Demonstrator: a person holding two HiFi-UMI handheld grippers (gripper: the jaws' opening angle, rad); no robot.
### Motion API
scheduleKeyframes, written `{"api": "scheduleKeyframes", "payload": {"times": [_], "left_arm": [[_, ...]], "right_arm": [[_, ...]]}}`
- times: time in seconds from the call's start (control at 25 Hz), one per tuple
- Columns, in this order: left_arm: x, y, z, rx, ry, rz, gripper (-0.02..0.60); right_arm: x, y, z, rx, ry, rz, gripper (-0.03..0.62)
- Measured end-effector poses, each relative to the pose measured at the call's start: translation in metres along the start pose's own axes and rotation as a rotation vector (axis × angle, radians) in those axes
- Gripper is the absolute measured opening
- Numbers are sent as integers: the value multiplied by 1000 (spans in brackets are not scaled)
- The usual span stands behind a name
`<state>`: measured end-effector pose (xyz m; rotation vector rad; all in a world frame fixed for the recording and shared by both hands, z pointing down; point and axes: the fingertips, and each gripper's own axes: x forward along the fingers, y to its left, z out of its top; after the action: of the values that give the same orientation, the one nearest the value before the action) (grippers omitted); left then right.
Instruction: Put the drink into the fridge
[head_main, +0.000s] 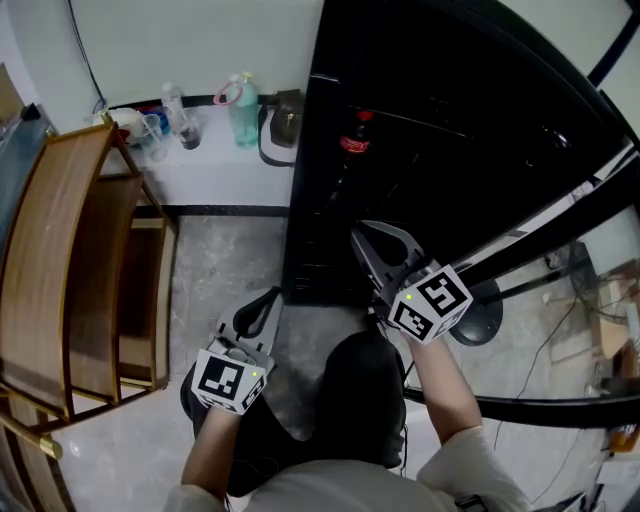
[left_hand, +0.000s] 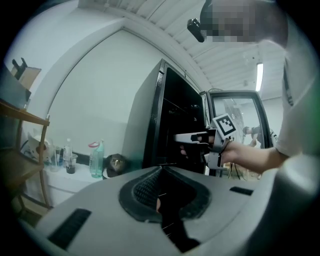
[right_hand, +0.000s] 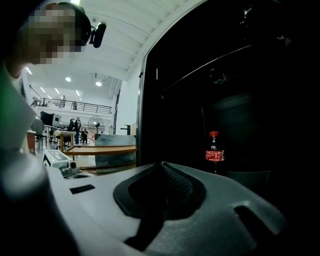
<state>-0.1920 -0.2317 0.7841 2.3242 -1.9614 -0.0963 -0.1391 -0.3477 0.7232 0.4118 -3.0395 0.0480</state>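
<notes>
Black fridge (head_main: 470, 110) stands open, with the cola bottle (right_hand: 214, 152) upright on a shelf inside. The right gripper (head_main: 372, 240) has its jaws closed and empty at the fridge opening. The left gripper (head_main: 262, 312), also closed and empty, is beside the fridge.

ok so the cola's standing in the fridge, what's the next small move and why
Probably draw the right gripper back from the fridge opening. The cola bottle already stands upright inside, apart from its shut, empty jaws, and the door hangs open, so clearing the way comes before closing it.
</notes>
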Motion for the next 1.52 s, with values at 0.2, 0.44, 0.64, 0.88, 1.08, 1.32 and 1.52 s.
{"api": "scheduleKeyframes", "payload": {"times": [0.2,0.44,0.64,0.88,1.08,1.32,1.52], "left_arm": [[14,-6,-14,7,3,-62,9],[32,-10,-18,-12,35,-109,9],[35,-12,26,60,66,-129,9],[5,-21,113,17,134,-108,9],[-36,-53,210,52,152,-141,9],[-93,-94,309,5,169,-164,9],[-142,-126,378,13,181,-167,9]], "right_arm": [[2,-7,-11,-44,-10,5,-5],[11,-6,-14,-77,17,18,-5],[9,3,42,-27,17,-11,-5],[-4,42,110,3,82,-7,-5],[-37,75,194,42,113,-32,-5],[-84,121,290,83,158,-58,-5],[-137,161,364,95,188,-102,-5]]}}
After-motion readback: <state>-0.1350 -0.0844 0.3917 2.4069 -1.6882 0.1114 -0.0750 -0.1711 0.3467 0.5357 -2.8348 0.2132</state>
